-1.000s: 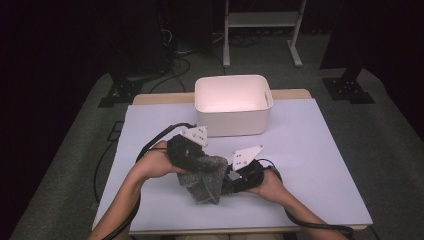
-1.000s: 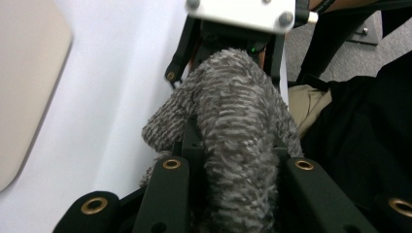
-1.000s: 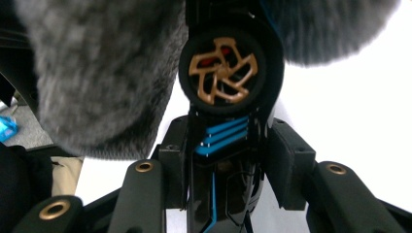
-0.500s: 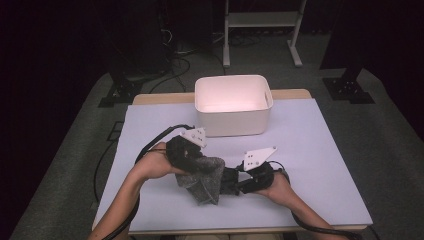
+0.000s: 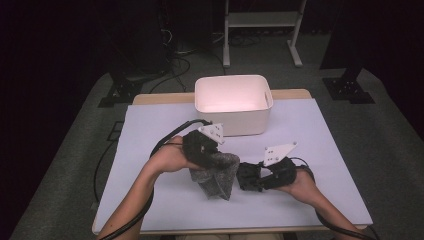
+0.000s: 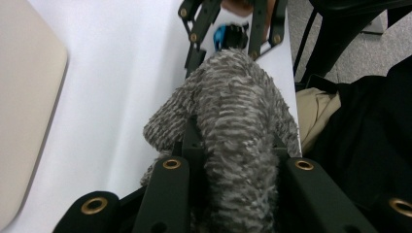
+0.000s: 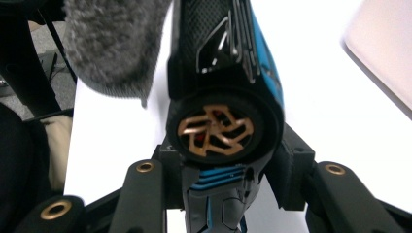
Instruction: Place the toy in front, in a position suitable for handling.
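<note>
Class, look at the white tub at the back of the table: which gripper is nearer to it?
Left. The left gripper, shut on the grey cloth, sits just before the white tub; the right gripper, holding a black-and-blue gadget, is farther back.

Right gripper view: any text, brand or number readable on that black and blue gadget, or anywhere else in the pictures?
None readable.
Gadget: blue stripes and a copper-coloured wheel, no letters.
Cloth, bin, table: no writing.
</note>
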### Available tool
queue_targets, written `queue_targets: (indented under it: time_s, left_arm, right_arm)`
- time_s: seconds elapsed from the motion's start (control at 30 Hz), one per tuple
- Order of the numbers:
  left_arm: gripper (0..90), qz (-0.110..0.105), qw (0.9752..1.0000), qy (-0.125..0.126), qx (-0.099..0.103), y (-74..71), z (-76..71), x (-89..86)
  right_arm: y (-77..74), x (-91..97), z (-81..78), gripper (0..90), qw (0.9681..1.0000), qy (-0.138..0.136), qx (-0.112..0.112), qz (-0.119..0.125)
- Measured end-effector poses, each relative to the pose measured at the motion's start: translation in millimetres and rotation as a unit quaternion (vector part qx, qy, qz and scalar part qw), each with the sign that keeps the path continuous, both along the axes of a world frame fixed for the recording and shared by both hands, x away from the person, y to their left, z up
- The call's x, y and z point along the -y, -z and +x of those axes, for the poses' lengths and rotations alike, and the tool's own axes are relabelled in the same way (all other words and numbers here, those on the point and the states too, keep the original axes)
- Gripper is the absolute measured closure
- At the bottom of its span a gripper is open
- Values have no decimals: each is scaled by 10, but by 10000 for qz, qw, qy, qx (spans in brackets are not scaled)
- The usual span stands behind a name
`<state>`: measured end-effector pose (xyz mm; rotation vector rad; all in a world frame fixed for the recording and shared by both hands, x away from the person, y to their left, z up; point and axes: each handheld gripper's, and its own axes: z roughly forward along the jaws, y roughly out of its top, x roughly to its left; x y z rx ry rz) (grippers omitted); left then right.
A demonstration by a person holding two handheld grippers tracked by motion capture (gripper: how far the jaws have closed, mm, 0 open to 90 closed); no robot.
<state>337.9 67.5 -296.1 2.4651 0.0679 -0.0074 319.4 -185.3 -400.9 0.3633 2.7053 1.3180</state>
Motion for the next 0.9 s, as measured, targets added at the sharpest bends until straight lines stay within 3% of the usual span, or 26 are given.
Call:
queue_targets:
  time_s: [0.1,0.27,0.33,0.5,0.67,0.77,0.9]
  left_arm:
    - [720,10,10000,7,20,-8,6,15]
    - [720,-15,9999,-101,23,-14,30,-70]
    - [720,-16,9999,-139,27,-13,36,-114]
    - [719,-40,9995,-326,1,13,20,-312]
    - [719,-17,9979,-643,-95,97,9,-591]
    - [719,-39,9970,-763,-148,161,11,-718]
    - [718,-31,9963,-834,-218,235,23,-796]
  right_arm:
    - [-57,122,19,558,9993,168,36,-324]
    - [-114,162,103,558,9973,368,34,-640]
    - [-96,78,138,557,9969,429,-12,-653]
    - [-26,-264,175,550,9963,425,128,-741]
    - [116,-589,188,553,9919,278,405,-1171]
    - [191,-704,207,552,9908,248,314,-1292]
    - [217,-679,242,547,9931,301,146,-1126]
